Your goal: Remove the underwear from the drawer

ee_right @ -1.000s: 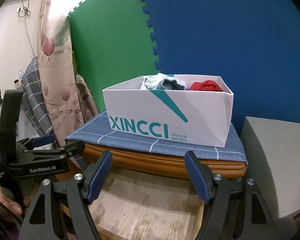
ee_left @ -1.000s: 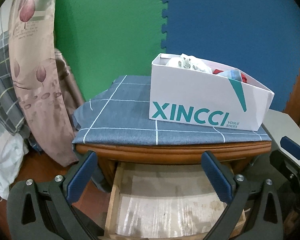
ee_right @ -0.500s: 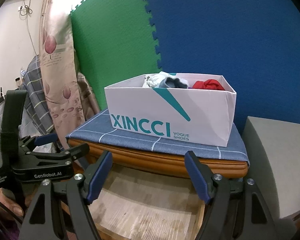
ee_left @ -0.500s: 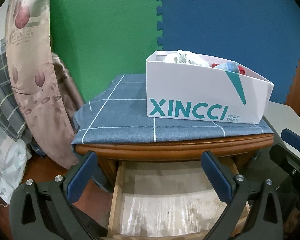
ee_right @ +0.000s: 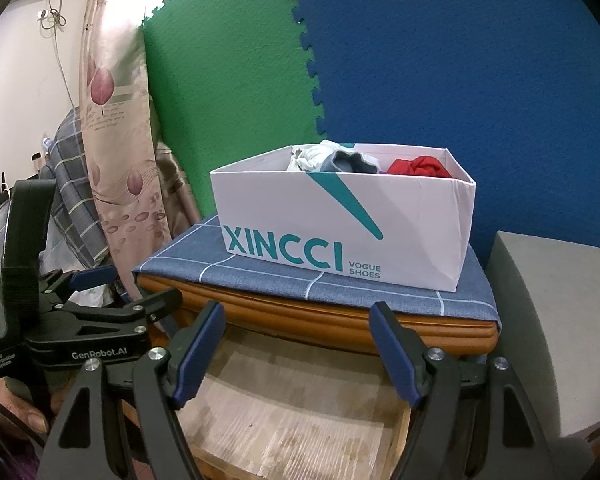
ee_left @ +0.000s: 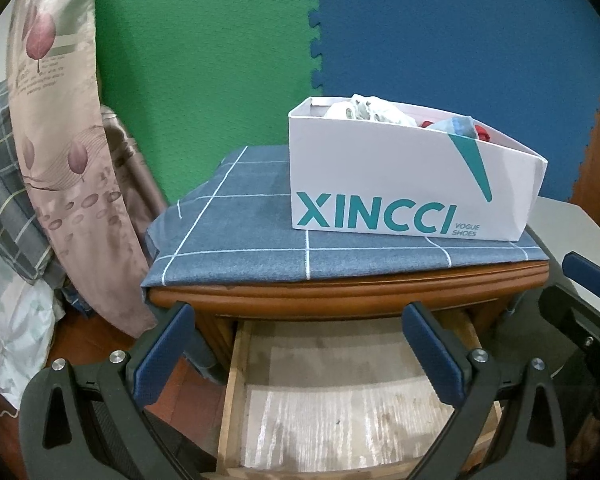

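Note:
The wooden drawer (ee_left: 229, 396) of the nightstand stands pulled out, and the part I see holds only a pale liner. My left gripper (ee_left: 299, 320) hovers open over it with nothing between its fingers. My right gripper (ee_right: 297, 316) is open and bare too, above the same drawer (ee_right: 292, 412). On the nightstand sits a white XINCCI shoe box (ee_left: 380, 184) (ee_right: 340, 216). It holds bunched underwear: a white piece (ee_left: 372, 108), a grey piece (ee_right: 348, 160) and a red piece (ee_right: 420, 166).
A blue checked cloth (ee_left: 236, 232) covers the nightstand top. Floral and plaid bedding (ee_left: 60, 168) hangs at the left. A grey block (ee_right: 552, 320) stands at the right. Green and blue foam mats (ee_left: 440, 40) form the back wall. A hand (ee_right: 24, 412) holds the left tool.

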{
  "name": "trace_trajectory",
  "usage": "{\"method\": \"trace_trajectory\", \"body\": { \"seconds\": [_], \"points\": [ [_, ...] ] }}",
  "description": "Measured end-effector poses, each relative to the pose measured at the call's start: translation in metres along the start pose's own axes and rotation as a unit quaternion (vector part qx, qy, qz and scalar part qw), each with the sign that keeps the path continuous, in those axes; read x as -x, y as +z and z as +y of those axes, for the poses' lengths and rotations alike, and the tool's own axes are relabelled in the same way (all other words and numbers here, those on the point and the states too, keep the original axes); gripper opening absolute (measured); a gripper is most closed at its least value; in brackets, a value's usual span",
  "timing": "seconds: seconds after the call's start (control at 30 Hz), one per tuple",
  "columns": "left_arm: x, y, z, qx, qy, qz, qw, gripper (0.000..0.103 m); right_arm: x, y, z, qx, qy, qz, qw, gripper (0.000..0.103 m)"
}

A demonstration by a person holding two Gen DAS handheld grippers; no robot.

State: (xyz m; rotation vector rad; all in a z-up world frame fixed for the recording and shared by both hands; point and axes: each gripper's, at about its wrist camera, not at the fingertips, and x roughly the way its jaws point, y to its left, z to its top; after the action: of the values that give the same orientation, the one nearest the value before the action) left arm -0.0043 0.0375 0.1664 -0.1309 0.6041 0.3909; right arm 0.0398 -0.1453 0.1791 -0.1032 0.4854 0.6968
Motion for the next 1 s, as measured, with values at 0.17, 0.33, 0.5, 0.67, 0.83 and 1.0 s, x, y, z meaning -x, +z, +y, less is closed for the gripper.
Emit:
{"method": "trace_trajectory", "body": {
  "seconds": [0.17, 0.33, 0.5, 0.67, 0.83, 1.0],
  "points": [
    [-0.0010, 0.0002, 0.0012, 0.001, 0.003, 0.001, 1.0000, 0.103, -0.0003, 0.0001, -0.0002, 0.000, 0.001, 0.000, 1.000, 0.077],
    [-0.0021, -0.0002, 0.0012, 0.000, 0.004, 0.002, 1.0000, 0.103, -0.0003, 0.0001, -0.0003, 0.000, 0.000, 0.000, 1.000, 0.076],
    [-0.0022, -0.0006, 0.0010, 0.000, 0.004, 0.001, 1.0000, 0.103, -0.0002, 0.0002, -0.0003, 0.000, 0.000, 0.000, 1.000, 0.076],
    [-0.0025, -0.0007, 0.0008, -0.001, 0.004, 0.002, 1.0000, 0.103, -0.0004, 0.0001, -0.0004, 0.000, 0.000, 0.000, 1.000, 0.077],
    [-0.0030, -0.0010, 0.0007, 0.000, 0.004, 0.003, 1.0000, 0.103, -0.0005, 0.0001, -0.0004, 0.000, 0.000, 0.001, 1.000, 0.076],
    [-0.0033, -0.0006, 0.0005, -0.001, 0.004, 0.004, 1.0000, 0.103, -0.0009, 0.0000, -0.0003, 0.000, 0.000, 0.001, 1.000, 0.076]
  ]
}}
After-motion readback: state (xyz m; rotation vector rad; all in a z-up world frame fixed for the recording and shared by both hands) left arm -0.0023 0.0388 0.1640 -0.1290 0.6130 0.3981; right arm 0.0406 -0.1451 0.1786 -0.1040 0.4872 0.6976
